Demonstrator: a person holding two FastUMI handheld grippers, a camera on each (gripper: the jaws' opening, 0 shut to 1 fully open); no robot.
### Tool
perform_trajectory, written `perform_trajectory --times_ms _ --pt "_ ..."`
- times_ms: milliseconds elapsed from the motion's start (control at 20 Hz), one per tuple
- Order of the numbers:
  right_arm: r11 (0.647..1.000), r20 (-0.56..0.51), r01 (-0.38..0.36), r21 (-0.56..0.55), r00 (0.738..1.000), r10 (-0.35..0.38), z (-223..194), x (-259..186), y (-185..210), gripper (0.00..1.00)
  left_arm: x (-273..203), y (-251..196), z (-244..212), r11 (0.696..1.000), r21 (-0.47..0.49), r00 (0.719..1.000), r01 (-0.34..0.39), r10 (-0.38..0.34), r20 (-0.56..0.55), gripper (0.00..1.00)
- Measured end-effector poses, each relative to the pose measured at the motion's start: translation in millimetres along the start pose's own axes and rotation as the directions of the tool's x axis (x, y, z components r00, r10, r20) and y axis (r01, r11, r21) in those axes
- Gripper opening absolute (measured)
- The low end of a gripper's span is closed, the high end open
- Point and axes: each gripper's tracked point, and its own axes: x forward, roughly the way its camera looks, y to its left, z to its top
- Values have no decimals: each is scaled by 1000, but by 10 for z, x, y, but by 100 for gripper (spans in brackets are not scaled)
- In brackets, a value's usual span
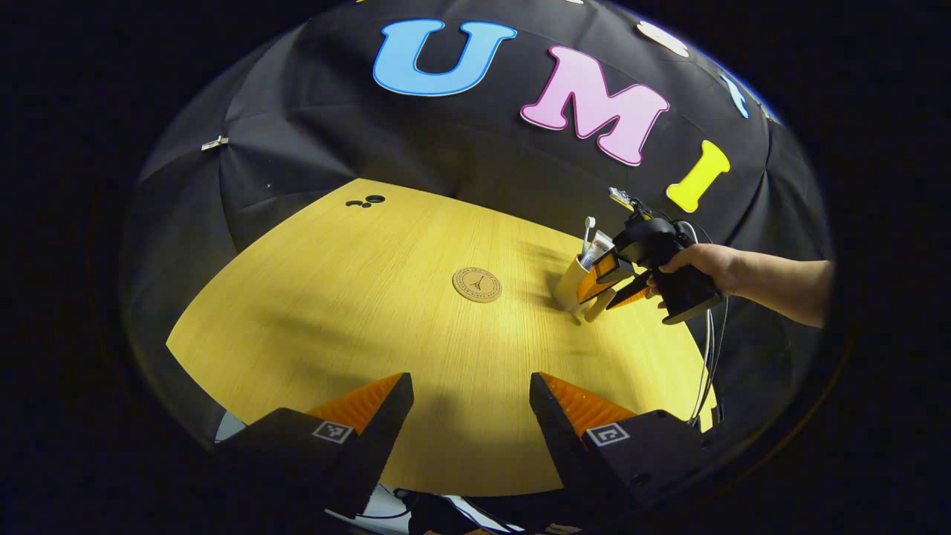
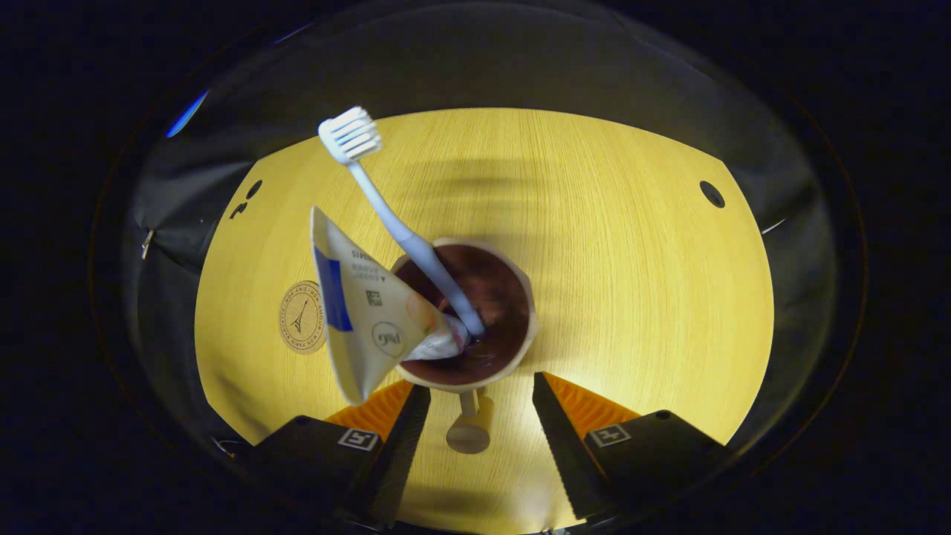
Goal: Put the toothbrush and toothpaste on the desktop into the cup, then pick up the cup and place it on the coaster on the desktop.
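Cup first: the cream ceramic cup (image 2: 464, 312) with its dark inside stands on my yellow wooden desktop (image 2: 631, 260), right in front of my right gripper (image 2: 475, 416). That gripper's fingers are spread apart on either side of the cup's knobbed handle (image 2: 469, 431), which points back between them, and neither finger presses on it. Inside the cup leans the pale blue plastic toothbrush (image 2: 401, 223), bristle head up and tilted away to the left, and beside it the white toothpaste tube with a blue stripe (image 2: 364, 312), its flat crimped end sticking out over the rim to the left.

From my left gripper view I see the same cup (image 1: 570, 284) at the right of the desktop, with my right hand (image 1: 698, 264) holding the other gripper against it. The round brown coaster with a tower drawing (image 1: 477, 284) lies flat to the left of the cup, near but apart from it. My left gripper (image 1: 472, 394) hangs wide apart over the near edge of the desktop, holding nothing.
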Motion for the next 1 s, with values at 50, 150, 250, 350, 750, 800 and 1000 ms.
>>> perform_trajectory --times_ms 50,150,250,350,750,800,1000 --pt "1000 -1 -4 0 1000 4 -4 24 35 72 11 1 -5 1000 1 1000 0 0 -6 98" --pt "1000 -1 -1 -4 1000 1 0 41 79 72 43 -6 -22 1000 -1 1000 6 -6 -18 98" --pt "1000 -2 5 -5 1000 -5 -4 41 98 56 64 -32 -36 1000 -2 999 15 -15 -29 98" --pt "1000 3 15 -19 1000 -15 -7 9 77 43 69 -55 -50 1000 1 999 24 -24 -37 98" --pt "995 14 37 -88 999 -36 -41 29 80 22 102 -105 -46 999 9 998 45 -44 -48 98" --pt "994 17 38 -104 999 -37 -52 16 83 22 97 -103 -46 999 8 998 46 -45 -48 98" --pt "996 92 26 -89 996 -18 81 -100 200 22 80 -57 -74 999 -4 998 48 -48 -51 98"
